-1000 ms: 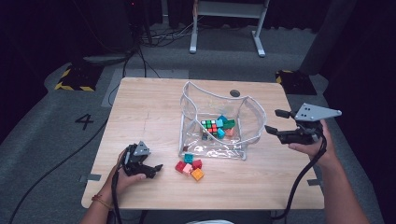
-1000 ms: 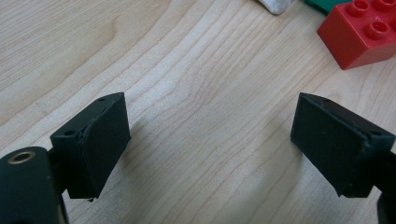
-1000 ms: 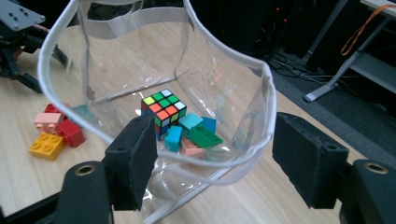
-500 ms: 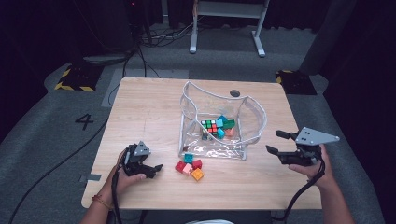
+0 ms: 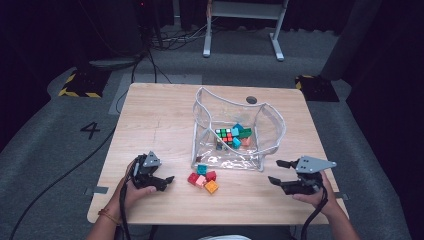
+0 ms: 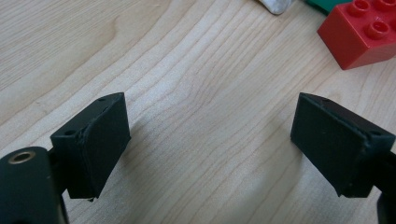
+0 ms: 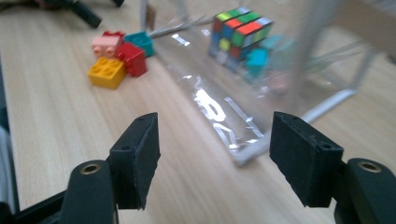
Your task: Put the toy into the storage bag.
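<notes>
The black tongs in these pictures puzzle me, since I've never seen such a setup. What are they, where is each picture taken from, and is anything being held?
They are hand-held grippers, each with two black jaws. A person holds one in each hand at a wooden table. The high view looks down from above: the left gripper is at lower left, the right gripper at lower right. The other two pictures come from cameras riding on each gripper, looking along its jaws.

On the table stands a clear plastic pouch holding a puzzle cube and coloured blocks. A small pile of loose blocks lies in front of it.

Nothing is held: both grippers are open with only table between the jaws.
</notes>
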`<state>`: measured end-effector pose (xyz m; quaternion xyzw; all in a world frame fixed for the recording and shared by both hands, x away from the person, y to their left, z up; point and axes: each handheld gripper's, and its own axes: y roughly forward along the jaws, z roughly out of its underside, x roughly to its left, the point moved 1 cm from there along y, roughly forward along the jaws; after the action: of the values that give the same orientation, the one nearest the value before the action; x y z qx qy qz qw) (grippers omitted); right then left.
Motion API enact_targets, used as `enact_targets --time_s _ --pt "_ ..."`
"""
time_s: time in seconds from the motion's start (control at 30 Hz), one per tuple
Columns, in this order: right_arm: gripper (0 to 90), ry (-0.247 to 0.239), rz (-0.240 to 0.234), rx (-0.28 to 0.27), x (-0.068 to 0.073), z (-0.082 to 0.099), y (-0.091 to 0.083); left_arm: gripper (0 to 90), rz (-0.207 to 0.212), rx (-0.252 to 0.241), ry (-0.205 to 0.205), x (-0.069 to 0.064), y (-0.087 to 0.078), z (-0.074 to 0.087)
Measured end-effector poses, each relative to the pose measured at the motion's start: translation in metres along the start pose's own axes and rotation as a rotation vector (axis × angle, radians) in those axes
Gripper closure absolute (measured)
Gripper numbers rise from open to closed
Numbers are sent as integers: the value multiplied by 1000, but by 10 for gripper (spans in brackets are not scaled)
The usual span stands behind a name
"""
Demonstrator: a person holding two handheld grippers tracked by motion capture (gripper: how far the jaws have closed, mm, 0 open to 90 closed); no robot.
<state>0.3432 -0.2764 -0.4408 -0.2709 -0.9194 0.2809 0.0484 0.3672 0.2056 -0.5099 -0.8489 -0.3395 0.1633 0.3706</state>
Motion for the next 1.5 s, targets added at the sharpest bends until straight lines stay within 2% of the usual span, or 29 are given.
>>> enact_targets --time_s 0.23,0.3,0.4,0.53,0.6,0.67,0.83,0.87,0.9,0.97,1.03,1.1,1.13,1.17,1.2,1.23,1.27,1.3,1.37,1.4,1.47,1.5 --pt "347 -42 -98 53 23 8 37 119 -10 -3 8 1 0 0" --pt "350 -35 -128 74 31 8 47 119 -6 -5 3 0 0 0" --pt "358 -52 -169 62 41 3 61 119 -5 -3 4 0 0 0" --pt "373 -57 -194 79 55 -2 78 119 -6 -3 4 0 0 0" --pt "376 -83 -210 71 57 -3 87 119 -6 -3 4 0 0 0" --pt "378 -109 -227 87 64 -5 99 119 -6 -3 4 0 0 0" --pt "382 -141 -229 127 78 -10 118 119 -6 -1 8 0 0 0" --pt "383 -118 -238 110 81 -13 123 119 -1 -1 0 0 0 0" --pt "384 -103 -241 120 82 -15 126 119 0 0 0 0 0 0" --pt "387 -124 -248 103 85 -18 134 119 3 -1 -1 0 0 0" --pt "389 -117 -246 123 89 -20 140 119 -6 -2 5 0 0 0" --pt "390 -144 -246 137 93 -21 146 119 -11 -2 10 1 0 0" --pt "393 -141 -238 145 93 -22 148 119 -10 -2 11 1 0 0" --pt "394 -146 -243 115 93 -24 152 119 -10 -2 11 1 0 0" --pt "397 -122 -236 139 95 -25 152 119 -5 -1 8 1 0 0" --pt "404 -131 -234 136 95 -26 153 119 -1 -1 -2 0 0 0" --pt "420 -157 -232 117 93 -27 157 119 3 -3 -2 0 0 0" --pt "429 -124 -234 131 95 -27 157 120 5 -3 -3 0 0 0" --pt "460 -107 -232 130 97 -29 159 120 2 -2 2 0 0 0" --pt "496 -145 -241 108 94 -29 161 120 5 -3 -3 0 0 0" --pt "539 -130 -245 107 95 -29 160 120 4 -3 -2 0 0 0" --pt "575 -102 -242 135 97 -28 157 120 5 -3 -3 0 0 0"
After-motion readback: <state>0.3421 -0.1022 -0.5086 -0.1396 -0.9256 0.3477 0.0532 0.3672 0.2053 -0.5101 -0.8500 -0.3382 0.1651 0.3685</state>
